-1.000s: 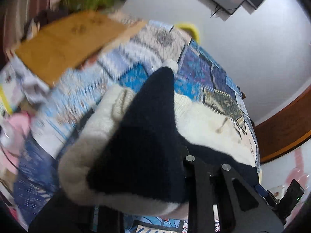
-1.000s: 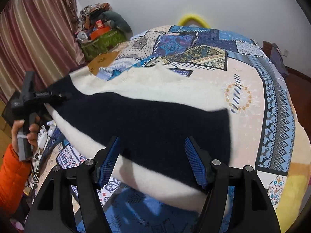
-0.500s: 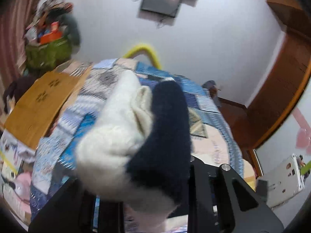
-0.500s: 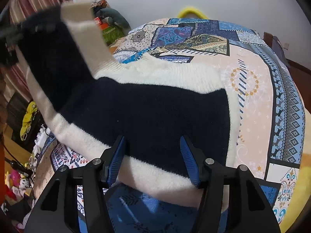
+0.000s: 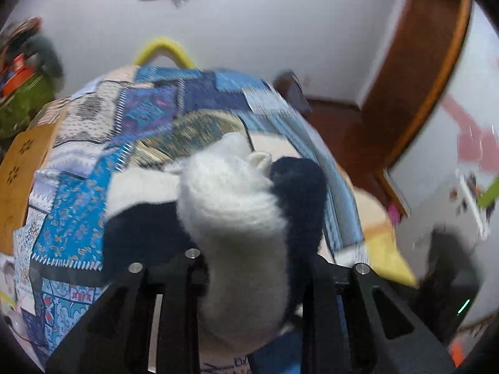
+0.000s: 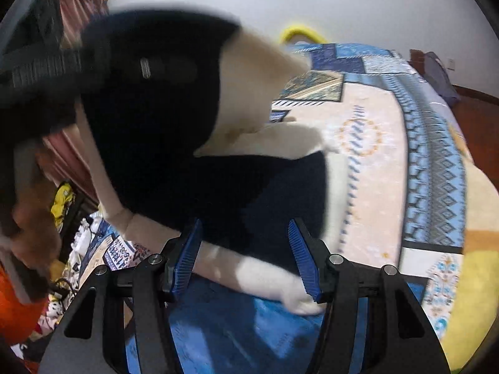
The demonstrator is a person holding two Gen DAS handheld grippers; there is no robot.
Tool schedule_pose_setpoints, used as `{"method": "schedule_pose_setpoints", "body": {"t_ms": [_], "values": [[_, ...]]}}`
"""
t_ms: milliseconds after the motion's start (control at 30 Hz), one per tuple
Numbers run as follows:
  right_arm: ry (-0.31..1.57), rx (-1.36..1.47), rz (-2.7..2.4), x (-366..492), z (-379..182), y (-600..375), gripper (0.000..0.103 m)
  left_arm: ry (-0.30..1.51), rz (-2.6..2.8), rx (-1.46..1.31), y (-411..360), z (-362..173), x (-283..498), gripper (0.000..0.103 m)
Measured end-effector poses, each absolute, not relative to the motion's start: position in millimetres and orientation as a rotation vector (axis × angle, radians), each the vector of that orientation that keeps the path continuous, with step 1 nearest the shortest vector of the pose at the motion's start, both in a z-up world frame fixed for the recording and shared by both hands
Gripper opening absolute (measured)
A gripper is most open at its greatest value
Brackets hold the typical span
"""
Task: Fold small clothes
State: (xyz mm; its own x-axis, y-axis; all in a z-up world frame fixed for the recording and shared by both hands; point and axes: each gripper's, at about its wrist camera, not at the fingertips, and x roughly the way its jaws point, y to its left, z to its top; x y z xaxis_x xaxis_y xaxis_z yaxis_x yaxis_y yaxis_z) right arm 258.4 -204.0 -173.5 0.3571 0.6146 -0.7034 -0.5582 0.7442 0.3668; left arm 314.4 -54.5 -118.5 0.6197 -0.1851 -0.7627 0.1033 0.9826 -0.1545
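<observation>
Jaws of left gripper (image 5: 252, 258) clamped on knitted sweater (image 5: 230, 205), lifted.
Right gripper (image 6: 246, 252) jaws wide, over sweater hem on bed quilt (image 6: 389, 162).

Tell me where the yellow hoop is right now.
The yellow hoop stands at the patchwork bedspread's far edge against the white wall, top centre in both wrist views, beyond the lifted navy-and-cream sweater.

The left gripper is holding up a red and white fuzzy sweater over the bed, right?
Not quite. The sweater is dark navy and white, not red and white. The left wrist view shows it bunched in the left gripper, lifted over the patchwork bed cover.
</observation>
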Motion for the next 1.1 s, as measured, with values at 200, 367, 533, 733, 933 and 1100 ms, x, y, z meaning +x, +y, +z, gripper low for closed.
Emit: {"method": "schedule_pose_setpoints", "body": {"t_ms": [200,367,533,733,933,1100], "values": [[0.918,0.049,0.727,258.3,-167.6,-220.7,0.054,0.958,-0.261,0.018,-77.1,-128.9,290.4,0.039],[0.936,0.031,0.713,266.9,-179.1,-221.7,0.054,0.926,-0.364,-0.068,-58.9,-104.8,267.5,0.063],[0.955,0.02,0.713,282.3,-190.4,-212.5,0.054,0.829,-0.321,-0.097,-24.7,-80.6,251.8,0.069],[0.957,-0.008,0.708,300.0,-197.2,-204.1,0.054,0.93,-0.154,-0.149,30.8,-121.7,278.0,0.07],[0.935,0.023,0.656,330.3,-197.1,-203.2,0.054,0.995,-0.135,-0.149,37.9,-166.7,280.1,0.07],[0.871,-0.013,0.582,338.1,-185.7,-203.0,0.054,0.959,-0.115,-0.068,21.0,-167.6,273.0,0.071]]}}
